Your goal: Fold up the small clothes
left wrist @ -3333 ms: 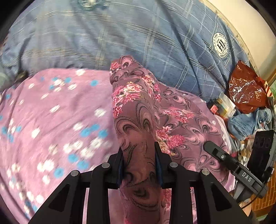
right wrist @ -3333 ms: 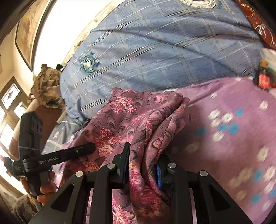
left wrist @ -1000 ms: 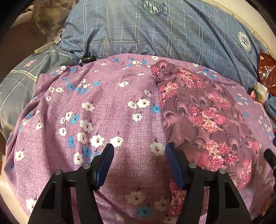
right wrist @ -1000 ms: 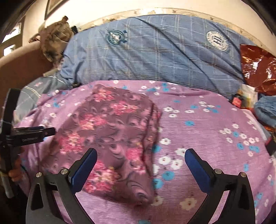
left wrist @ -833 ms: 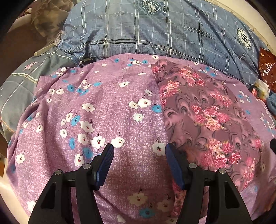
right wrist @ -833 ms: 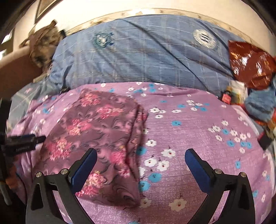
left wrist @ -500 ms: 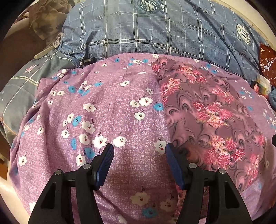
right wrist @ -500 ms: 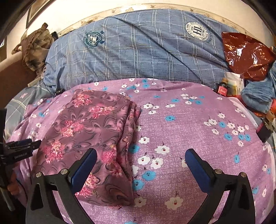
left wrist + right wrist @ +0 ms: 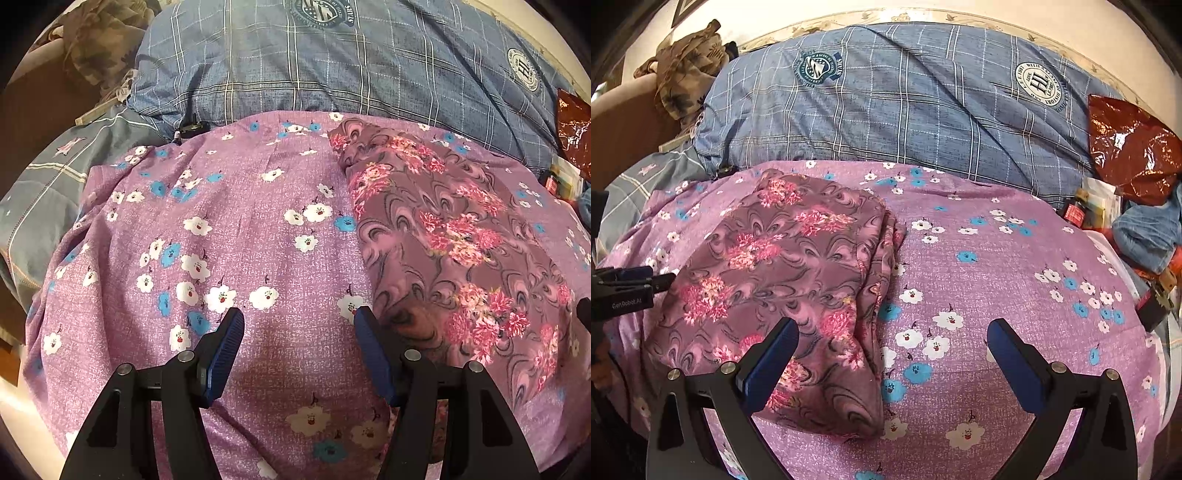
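Hovering above the folded garment (image 9: 783,280), both grippers' fingers (image 9: 225,343) (image 9: 1015,362) spread, empty.

The left claw (image 9: 631,291) bears "GenRobot.AI" in white. The blue plaid quilt (image 9: 905,110) carries a round crest (image 9: 1038,85) with large letters "HL"; another badge (image 9: 322,10) reads "STARS".

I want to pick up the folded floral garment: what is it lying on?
The folded floral garment lies on a purple flowered sheet, which shows on all sides. What the sheet covers beneath it cannot be seen.
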{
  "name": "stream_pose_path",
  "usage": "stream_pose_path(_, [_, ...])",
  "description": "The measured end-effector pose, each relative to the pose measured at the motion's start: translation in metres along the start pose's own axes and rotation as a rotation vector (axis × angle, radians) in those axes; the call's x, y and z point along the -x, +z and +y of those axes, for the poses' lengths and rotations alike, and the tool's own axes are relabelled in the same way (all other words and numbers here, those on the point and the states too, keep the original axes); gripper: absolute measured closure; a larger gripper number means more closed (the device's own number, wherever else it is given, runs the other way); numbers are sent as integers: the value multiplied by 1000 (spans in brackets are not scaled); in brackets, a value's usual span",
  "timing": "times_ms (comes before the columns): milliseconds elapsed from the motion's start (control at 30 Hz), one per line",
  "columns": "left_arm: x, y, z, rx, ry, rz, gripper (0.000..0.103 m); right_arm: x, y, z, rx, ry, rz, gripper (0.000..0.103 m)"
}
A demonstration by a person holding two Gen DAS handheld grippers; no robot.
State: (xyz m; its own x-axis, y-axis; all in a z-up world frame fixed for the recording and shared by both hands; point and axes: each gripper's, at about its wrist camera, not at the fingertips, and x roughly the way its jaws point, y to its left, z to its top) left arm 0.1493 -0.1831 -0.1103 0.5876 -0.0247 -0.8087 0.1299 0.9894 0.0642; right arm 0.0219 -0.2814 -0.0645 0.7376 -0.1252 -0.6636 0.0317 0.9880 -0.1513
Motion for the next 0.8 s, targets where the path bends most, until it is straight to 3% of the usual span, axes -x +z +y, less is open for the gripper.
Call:
stream_pose_path(267, [5,-3,-2,-1,2,-3,41,6,-5,3,49,-15,-8,0])
stream_pose_path(800, [11,-8,-6,-36,18,-20,41,4,-5,-22,-73,9,17,0])
